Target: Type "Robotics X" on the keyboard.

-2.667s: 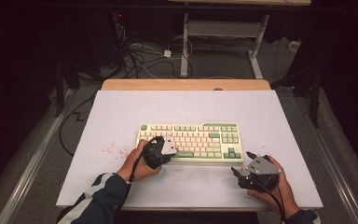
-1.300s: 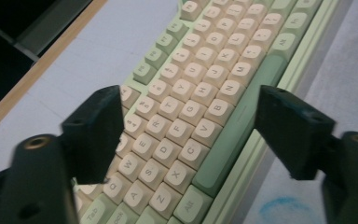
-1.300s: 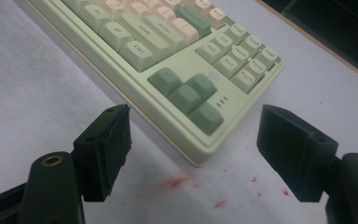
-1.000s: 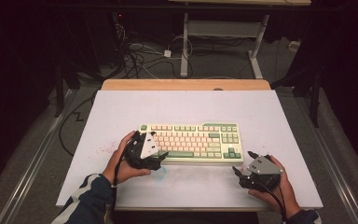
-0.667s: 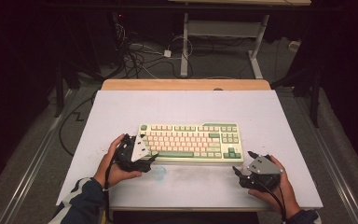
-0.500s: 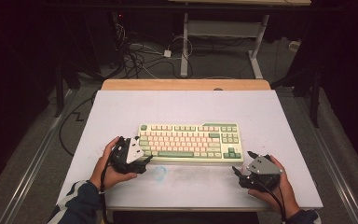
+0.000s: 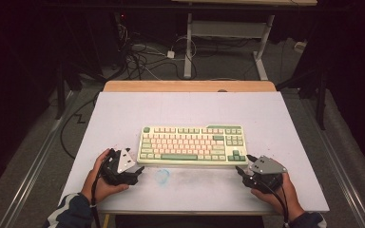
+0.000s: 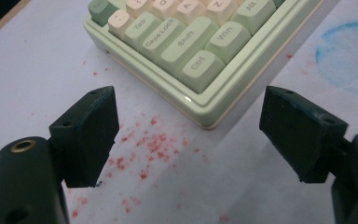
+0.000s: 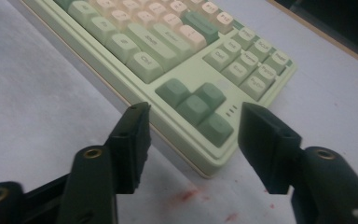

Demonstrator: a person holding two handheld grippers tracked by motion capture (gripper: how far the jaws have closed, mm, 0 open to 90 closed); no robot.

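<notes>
So far I have both tongs staged at the near corners of the pale green rectangular plastic keyboard with cream and green keycaps, which lies flat near the middle of the white tabletop, its long side square to me. My left tongs sit just off the near left corner: in the left gripper view the jaws stand wide apart with the Ctrl-key corner pointing into the gap, neither pad touching the case, so released and holding nothing. My right tongs face the near right corner by the dark green arrow keys; their jaws have just been closing from a wider spread, and in the right gripper view the corner lies ahead of the pads, not between them, so no grip there either. Done, as I judge it: approach and alignment on both sides. Left to do: bring each pair of tongs onto its corner, close on the case edge, then lift or shift the keyboard. Noted red speckles and a blue chalky ring on the tabletop in front of the keyboard; neither is in the way.
</notes>
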